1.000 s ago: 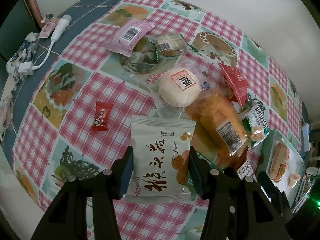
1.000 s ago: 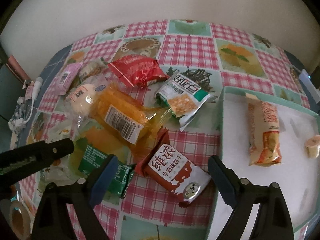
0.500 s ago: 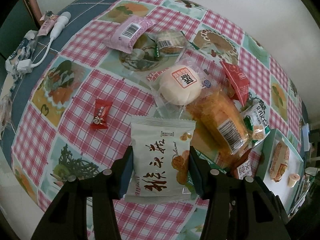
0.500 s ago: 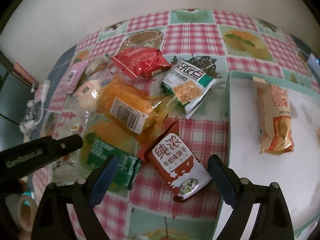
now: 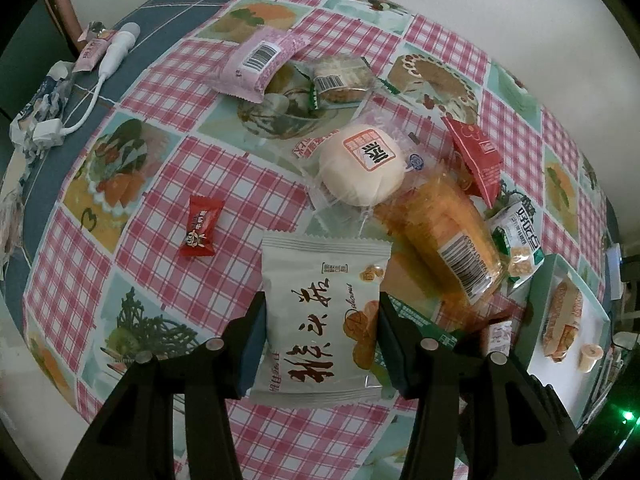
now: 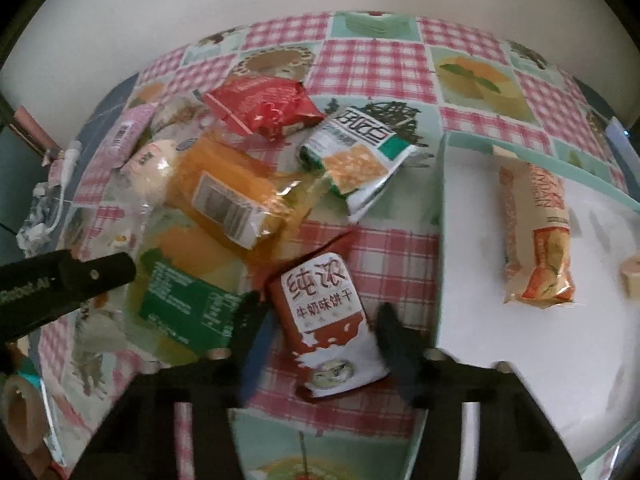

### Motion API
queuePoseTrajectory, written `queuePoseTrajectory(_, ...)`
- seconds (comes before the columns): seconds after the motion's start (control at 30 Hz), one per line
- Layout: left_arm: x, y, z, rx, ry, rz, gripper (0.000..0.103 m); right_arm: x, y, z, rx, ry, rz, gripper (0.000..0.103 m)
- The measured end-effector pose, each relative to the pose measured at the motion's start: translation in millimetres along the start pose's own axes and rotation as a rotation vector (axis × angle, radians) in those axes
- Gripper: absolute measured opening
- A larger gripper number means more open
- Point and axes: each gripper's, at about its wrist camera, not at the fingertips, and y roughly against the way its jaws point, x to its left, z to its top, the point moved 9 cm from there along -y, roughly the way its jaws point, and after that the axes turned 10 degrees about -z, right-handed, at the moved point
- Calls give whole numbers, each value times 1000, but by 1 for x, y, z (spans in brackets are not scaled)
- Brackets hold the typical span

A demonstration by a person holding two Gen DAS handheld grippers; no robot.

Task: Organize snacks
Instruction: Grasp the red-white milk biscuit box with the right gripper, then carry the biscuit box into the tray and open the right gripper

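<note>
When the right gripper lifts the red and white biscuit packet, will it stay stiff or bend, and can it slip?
The biscuit packet looks boxy and flat-sided, so it probably stays fairly stiff. Its wrapper looks glossy, so it may slip. The right gripper has just been closing with the packet between its fingers, which sit at the lower half, so the top may tilt. It seems light.

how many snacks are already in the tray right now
2. A long orange-and-cream wrapped bar lies in the white tray, and a small pale round snack sits at the tray's right edge, cut off by the frame. More could lie out of view.
</note>
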Motion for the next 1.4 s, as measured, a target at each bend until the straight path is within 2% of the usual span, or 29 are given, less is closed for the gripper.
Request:
queuePoseTrajectory(0.17, -2, 2, 1, -10, -8, 3, 53, -3, 6, 5, -15, -7, -6, 42)
queuePoseTrajectory(0.6, -8, 26, 10, -85, -22, 5, 53, -12, 48, 23, -118, -42, 13, 42)
queuePoseTrajectory(1.0, -28, 35, 4, -107, -52, 18, 53, -30, 70, 26, -167, -81, 16, 42)
queuePoseTrajectory(1.17, -53, 41, -4, -118, -104, 10, 53, -65, 85, 32, -209, -177, 24, 42)
queuePoseTrajectory(1.4, -104, 43, -27, -125, -223, -3, 53, -138, 91, 25, -223, -308, -22, 42)
